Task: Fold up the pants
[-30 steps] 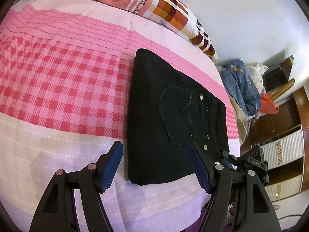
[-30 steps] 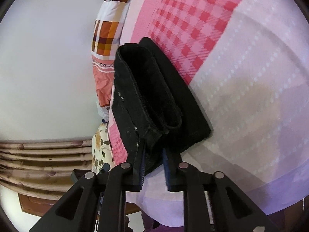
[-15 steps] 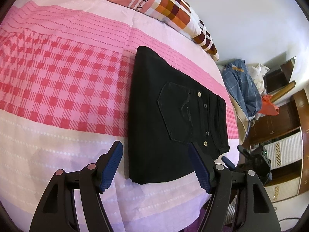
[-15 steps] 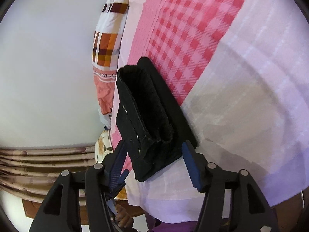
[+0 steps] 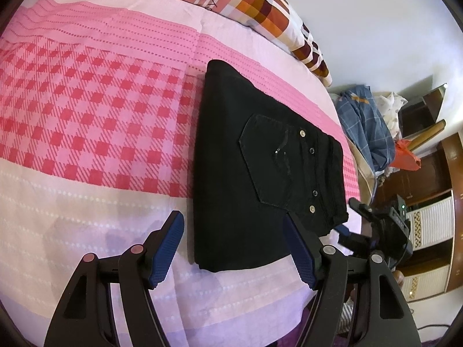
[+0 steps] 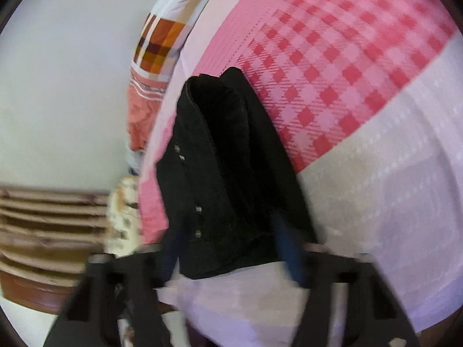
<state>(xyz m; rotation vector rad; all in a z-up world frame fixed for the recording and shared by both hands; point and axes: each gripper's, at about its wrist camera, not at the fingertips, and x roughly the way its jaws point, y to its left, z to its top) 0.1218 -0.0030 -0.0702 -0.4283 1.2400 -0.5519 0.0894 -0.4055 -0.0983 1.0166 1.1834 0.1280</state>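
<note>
Pants [image 5: 260, 179] on pink checked bedspread [image 5: 86, 121]

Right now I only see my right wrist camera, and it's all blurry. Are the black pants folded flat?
Observer: Yes. The pants lie as a flat folded rectangle on the bed sheet, with the back pocket facing up.
Operator: Is my other gripper holding them?
Observer: No. The left gripper is open, with a finger on either side of the pants' near edge, pinching nothing.
Operator: Where does my right one look from there?
Observer: The right gripper is just off the waistband corner, at the bed's edge.
</note>
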